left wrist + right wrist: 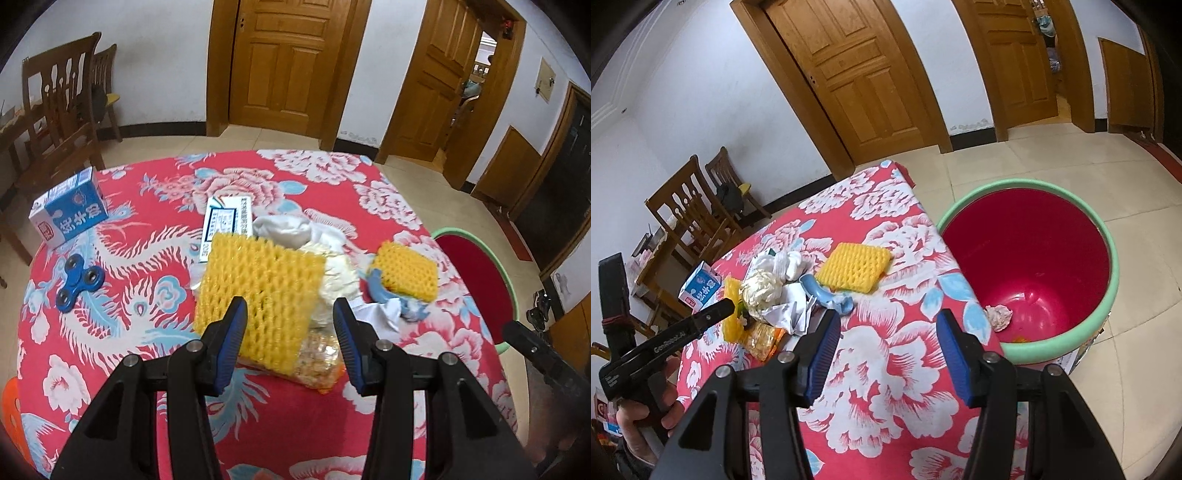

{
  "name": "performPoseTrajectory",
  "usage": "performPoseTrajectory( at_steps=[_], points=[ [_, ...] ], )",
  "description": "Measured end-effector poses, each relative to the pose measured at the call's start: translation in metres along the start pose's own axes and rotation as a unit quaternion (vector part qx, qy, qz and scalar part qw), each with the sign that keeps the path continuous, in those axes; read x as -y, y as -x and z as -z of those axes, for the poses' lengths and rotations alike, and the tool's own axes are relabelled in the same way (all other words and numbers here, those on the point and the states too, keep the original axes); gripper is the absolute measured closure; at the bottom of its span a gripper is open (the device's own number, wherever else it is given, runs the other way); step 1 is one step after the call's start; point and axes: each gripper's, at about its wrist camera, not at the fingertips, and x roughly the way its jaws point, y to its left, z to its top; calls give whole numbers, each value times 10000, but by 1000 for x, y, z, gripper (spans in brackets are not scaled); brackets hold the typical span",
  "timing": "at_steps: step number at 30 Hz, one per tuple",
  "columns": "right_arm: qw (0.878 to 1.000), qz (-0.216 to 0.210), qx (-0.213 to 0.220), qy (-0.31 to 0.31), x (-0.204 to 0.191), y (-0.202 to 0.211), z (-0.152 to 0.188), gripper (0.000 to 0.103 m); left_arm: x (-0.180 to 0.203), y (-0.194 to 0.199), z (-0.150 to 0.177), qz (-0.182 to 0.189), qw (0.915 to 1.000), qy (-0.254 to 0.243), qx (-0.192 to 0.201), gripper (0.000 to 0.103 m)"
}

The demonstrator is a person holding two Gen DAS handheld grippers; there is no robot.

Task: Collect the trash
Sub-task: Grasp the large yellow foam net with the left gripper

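Note:
A pile of trash lies on the red flowered tablecloth (155,206). It includes a large yellow foam net (258,284), a clear snack bag (317,363), white crumpled plastic (284,227), crumpled paper (376,314) and a smaller yellow foam net (406,271). My left gripper (290,314) hovers open just above the large net and the bag, its pads apart from them. My right gripper (889,321) is open over bare cloth near the table's right edge, with the small net (855,266) ahead of it. A red bucket with a green rim (1015,183) stands on the floor beside the table and holds a paper wad (999,315).
A blue milk carton (70,212) and a blue fidget spinner (79,282) sit at the table's left. A flat printed box (225,221) lies behind the pile. Wooden chairs (62,103) stand at the far left and closed doors (284,62) behind. A hand (646,406) holds the left gripper.

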Motion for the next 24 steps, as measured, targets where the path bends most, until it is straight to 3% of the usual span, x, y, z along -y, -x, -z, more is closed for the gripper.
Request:
performPoseTrajectory(
  at_steps=[15, 24],
  points=[
    [9988, -26, -305, 386, -19, -30, -13, 46, -18, -19, 4, 62, 9993, 355, -129, 56],
    [9972, -21, -491, 566, -31, -59, -26, 46, -24, -13, 6, 365, 9983, 461, -4, 72]
  ],
)
